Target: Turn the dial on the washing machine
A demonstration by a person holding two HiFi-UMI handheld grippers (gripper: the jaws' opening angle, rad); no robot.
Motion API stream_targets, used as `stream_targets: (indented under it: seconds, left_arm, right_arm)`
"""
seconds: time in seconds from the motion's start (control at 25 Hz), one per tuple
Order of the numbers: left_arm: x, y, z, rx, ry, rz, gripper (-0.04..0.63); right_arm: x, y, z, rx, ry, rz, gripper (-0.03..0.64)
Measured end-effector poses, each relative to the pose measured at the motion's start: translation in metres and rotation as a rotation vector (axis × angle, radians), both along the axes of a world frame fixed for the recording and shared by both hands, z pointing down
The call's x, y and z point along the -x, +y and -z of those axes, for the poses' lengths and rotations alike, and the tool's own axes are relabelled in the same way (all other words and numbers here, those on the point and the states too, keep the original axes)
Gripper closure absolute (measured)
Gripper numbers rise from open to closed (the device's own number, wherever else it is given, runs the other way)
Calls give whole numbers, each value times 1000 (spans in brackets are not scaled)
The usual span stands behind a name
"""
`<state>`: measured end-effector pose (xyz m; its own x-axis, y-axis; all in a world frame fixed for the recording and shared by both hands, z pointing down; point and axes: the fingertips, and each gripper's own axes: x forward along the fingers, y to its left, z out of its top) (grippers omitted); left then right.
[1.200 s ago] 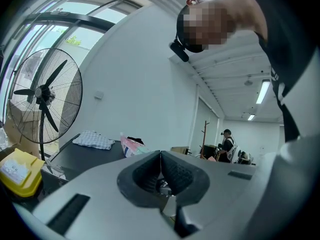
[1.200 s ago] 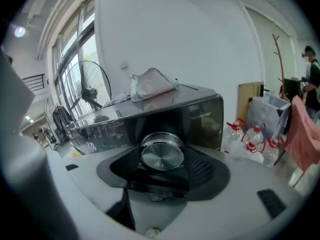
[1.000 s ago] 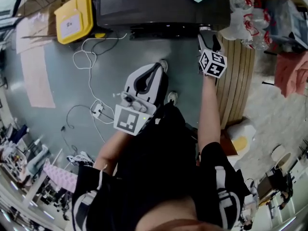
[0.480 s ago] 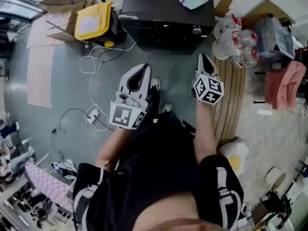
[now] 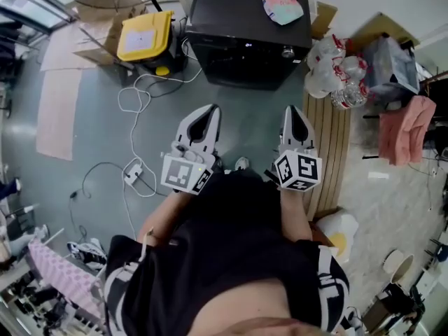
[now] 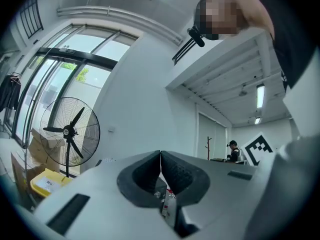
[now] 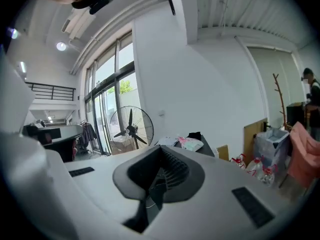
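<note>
Both the left gripper (image 5: pixel 211 109) and the right gripper (image 5: pixel 294 110) are shown in their own views with fingers (image 7: pixel 175 168) pressed together on nothing, the right pair having just closed. Only in the head view is the dial (image 5: pixel 286 52) seen, at the upper right front of the washing machine (image 5: pixel 238 61), well ahead of both. It is judged small and rigid, best pinched across its rim.

On the washing machine (image 5: pixel 245 47), the dial (image 5: pixel 288 52) is too small to tell its setting. The machine's back runs past the head view's top edge. The yellow box (image 5: pixel 145 37) carries an unreadable label.
</note>
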<state>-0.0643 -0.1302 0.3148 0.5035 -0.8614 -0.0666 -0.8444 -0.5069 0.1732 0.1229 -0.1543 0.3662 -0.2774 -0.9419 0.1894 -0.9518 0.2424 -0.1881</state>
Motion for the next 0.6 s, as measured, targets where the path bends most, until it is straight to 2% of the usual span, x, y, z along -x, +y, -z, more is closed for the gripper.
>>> stream_targets:
  seconds: [0.24, 0.6]
  left_arm:
    - [12, 12, -4, -10, 1, -33, 573]
    - [25, 17, -6, -18, 6, -42, 573]
  right_arm:
    - [19, 31, -1, 5, 37, -6, 589]
    - [32, 39, 2, 2, 49, -20, 591]
